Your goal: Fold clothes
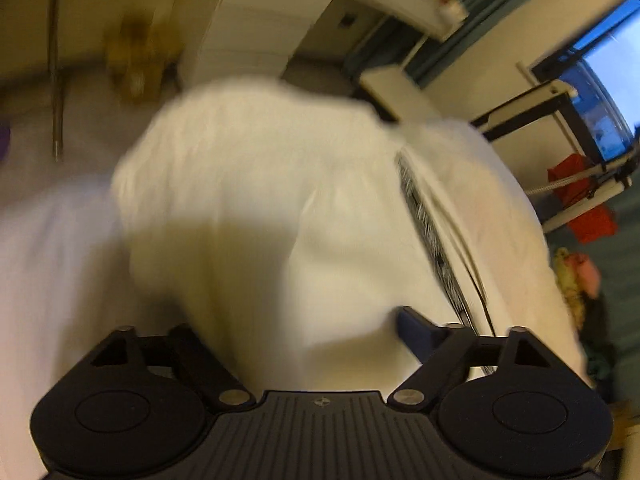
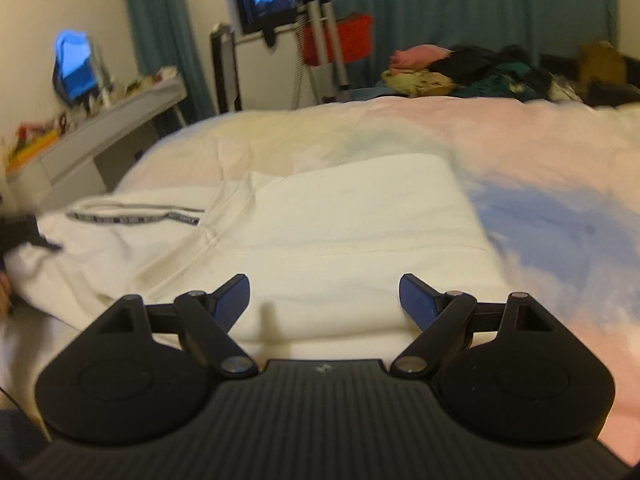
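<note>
Left wrist view: one white garment [image 1: 280, 208] fills the centre, blurred; a striped band runs toward 4 o'clock. The left gripper [image 1: 292, 332] has cloth between its fingers; whether they pinch it cannot be told.

Right wrist view: the same garment [image 2: 328, 232] lies part-folded on the bed [image 2: 540, 152], one clothes pile [image 2: 480, 68] at 1 o'clock. The right gripper [image 2: 325, 300] hovers spread and empty. Judged step: mid-fold; next, a firm hold on an edge.

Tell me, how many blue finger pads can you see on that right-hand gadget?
2. One blue pad is at the lower left, the other at the lower right, spread apart over the white garment on the bed.
</note>
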Demonstrator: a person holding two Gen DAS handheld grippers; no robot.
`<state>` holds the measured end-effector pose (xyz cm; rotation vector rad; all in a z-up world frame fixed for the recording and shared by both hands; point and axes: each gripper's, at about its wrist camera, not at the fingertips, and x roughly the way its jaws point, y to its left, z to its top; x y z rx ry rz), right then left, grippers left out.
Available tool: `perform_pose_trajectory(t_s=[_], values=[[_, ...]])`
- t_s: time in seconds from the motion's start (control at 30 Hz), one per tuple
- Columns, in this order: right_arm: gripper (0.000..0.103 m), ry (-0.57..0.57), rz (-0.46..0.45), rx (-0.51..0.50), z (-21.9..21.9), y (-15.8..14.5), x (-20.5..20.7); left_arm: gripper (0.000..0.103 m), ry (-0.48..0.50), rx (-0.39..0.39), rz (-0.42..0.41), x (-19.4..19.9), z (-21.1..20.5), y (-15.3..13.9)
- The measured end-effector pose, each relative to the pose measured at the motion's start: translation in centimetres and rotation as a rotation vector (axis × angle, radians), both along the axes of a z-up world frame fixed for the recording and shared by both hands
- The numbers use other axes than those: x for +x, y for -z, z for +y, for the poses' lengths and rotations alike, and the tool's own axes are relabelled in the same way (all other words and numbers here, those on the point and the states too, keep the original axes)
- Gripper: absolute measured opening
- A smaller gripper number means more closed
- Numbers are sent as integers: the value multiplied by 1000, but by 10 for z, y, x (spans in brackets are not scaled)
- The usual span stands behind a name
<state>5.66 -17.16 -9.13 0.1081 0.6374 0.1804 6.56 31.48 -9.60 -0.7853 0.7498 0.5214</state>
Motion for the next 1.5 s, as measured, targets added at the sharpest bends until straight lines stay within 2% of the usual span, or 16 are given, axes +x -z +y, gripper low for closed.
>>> perform_pose_trajectory(t_s=[0.03, 0.1, 0.17, 0.27, 0.33, 0.43, 0.6, 0.73, 0.83, 0.93, 1.1, 1.13, 1.17, 1.27, 1.43, 1.5], values=[[83, -16, 28, -14, 3, 9, 6, 64, -4, 55, -1, 2, -1, -3], [83, -41, 76, -49, 9, 25, 15, 32, -18, 124, -13, 2, -6, -5], [83, -58, 68, -87, 13, 31, 12, 23, 7, 240, -19, 2, -23, -14], [83, -49, 71, -43, 9, 21, 5, 20, 33, 383, -93, -3, -53, -43], [83, -44, 55, 34, -1, 11, -3, 19, 50, 438, -176, -6, -74, -68], [83, -13, 8, 50, -12, -2, -17, 19, 82, 519, -304, -14, -114, -104], [84, 92, -38, 128, -45, -16, -31, 16, 153, 548, -466, -12, -207, -148], [84, 245, -55, 212, -84, -20, -31, 16, 237, 587, -561, 2, -294, -160], [84, 381, -65, 303, -119, -20, -33, 15, 314, 659, -619, 16, -366, -139], [84, 486, -96, 353, -147, -18, -40, 16, 449, 709, -598, 35, -434, -95], [84, 583, -115, 419, -173, -7, -41, 19, 772, 732, -304, 64, -515, 3], [84, 584, -109, 428, -175, -4, -38, 19, 812, 744, -259, 67, -526, 20], [84, 586, -104, 437, -176, -1, -36, 21, 821, 778, -260, 64, -532, 31], [84, 560, -111, 447, -175, 2, -30, 29, 852, 832, -296, 59, -539, 33], [84, 518, -127, 464, -175, 2, -20, 38, 959, 713, -278, 78, -511, 16], [84, 507, -136, 477, -174, 0, -21, 53, 989, 677, -279, 71, -495, 7]])
